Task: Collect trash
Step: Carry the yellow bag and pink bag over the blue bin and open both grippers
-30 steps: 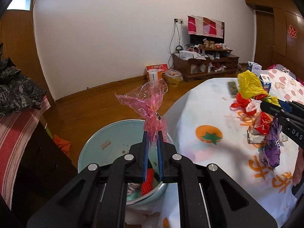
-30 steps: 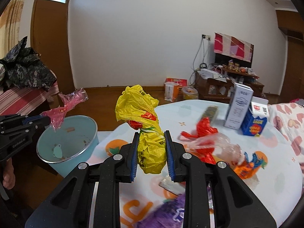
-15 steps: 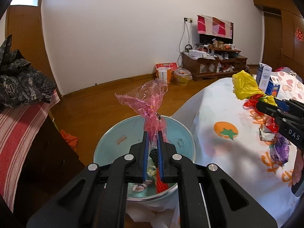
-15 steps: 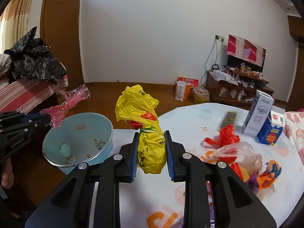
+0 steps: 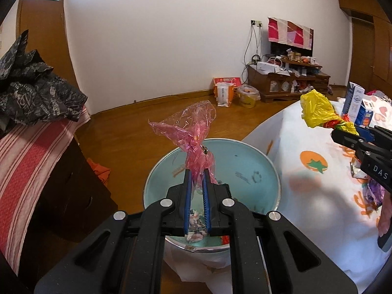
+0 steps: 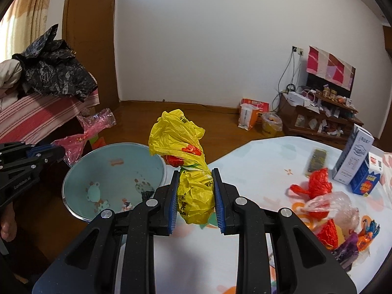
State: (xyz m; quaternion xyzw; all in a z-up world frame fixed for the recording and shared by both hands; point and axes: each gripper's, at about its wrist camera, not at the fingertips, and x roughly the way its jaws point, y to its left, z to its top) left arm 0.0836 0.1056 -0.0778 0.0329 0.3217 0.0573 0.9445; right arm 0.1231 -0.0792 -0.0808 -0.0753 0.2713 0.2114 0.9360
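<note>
My left gripper [image 5: 197,174] is shut on a crumpled pink plastic wrapper [image 5: 188,129] and holds it over the light blue trash bin [image 5: 250,154], which has scraps at its bottom. My right gripper [image 6: 195,175] is shut on a bunched yellow plastic bag [image 6: 182,142] and holds it above the table's edge, just right of the bin [image 6: 80,169]. The pink wrapper [image 6: 83,134] and the left gripper [image 6: 58,150] show at the left of the right wrist view. The yellow bag [image 5: 317,110] shows at the right of the left wrist view.
The white tablecloth [image 6: 254,161] with orange prints carries a red bag [image 6: 317,183], a clear bag [image 6: 335,205], small wrappers [image 6: 355,242] and two cartons [image 6: 356,156]. A striped bed [image 5: 29,156] with a black bag [image 5: 36,95] stands left. A TV cabinet [image 5: 286,83] is at the back.
Both grippers have moved left toward the bin with their loads. The pink wrapper now hangs over the bin's middle, and the yellow bag has come close to the bin's rim.
</note>
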